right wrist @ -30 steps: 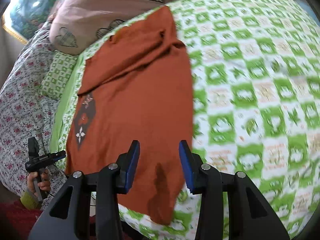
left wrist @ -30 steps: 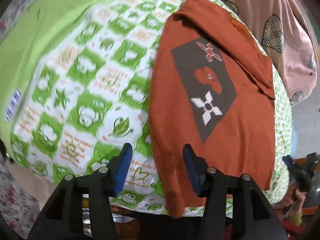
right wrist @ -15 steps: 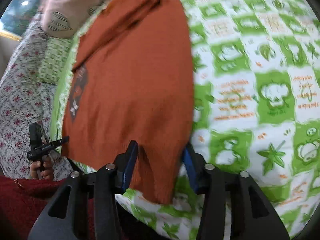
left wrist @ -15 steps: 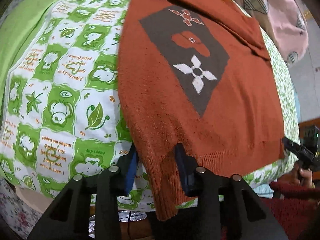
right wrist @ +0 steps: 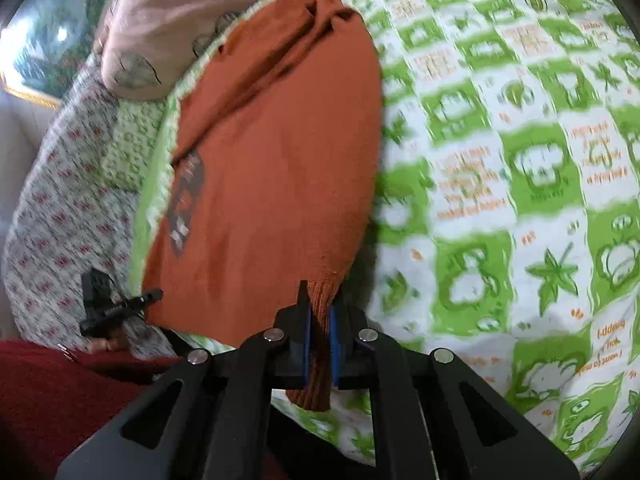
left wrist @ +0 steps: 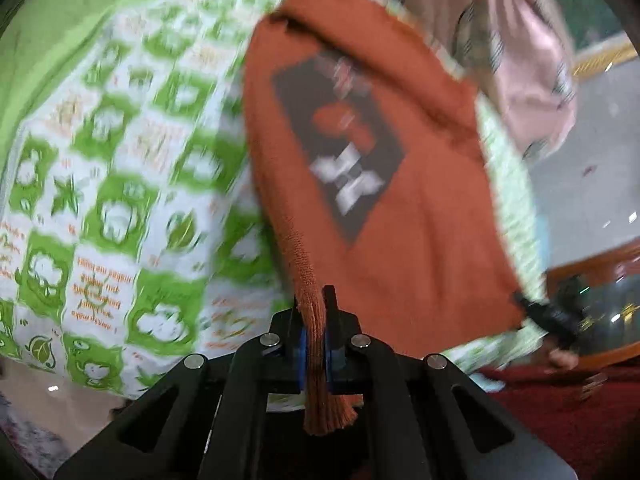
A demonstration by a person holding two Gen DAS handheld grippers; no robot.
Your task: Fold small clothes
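An orange knit sweater [left wrist: 420, 208] with a dark diamond patch lies on a green-and-white patterned bedsheet [left wrist: 120, 184]. My left gripper [left wrist: 315, 320] is shut on one bottom hem corner, which hangs out below the jaws. In the right wrist view the same sweater [right wrist: 272, 168] lies lengthwise. My right gripper [right wrist: 320, 328] is shut on the other hem corner. Each view shows the other gripper at the sweater's far hem corner: the right gripper [left wrist: 548, 314] and the left gripper [right wrist: 116, 304]. Both corners are raised off the sheet.
A pink pillow [left wrist: 520, 60] with checked hearts lies beyond the sweater's top; it also shows in the right wrist view [right wrist: 168, 28]. A floral cover [right wrist: 60, 208] hangs at the bed's side. A dark red carpet [right wrist: 48, 392] is below the bed edge.
Both grippers closed on the sweater's bottom hem corners, which they straddled open half a second ago. The hem has lifted off the sheet and both views are motion-blurred.
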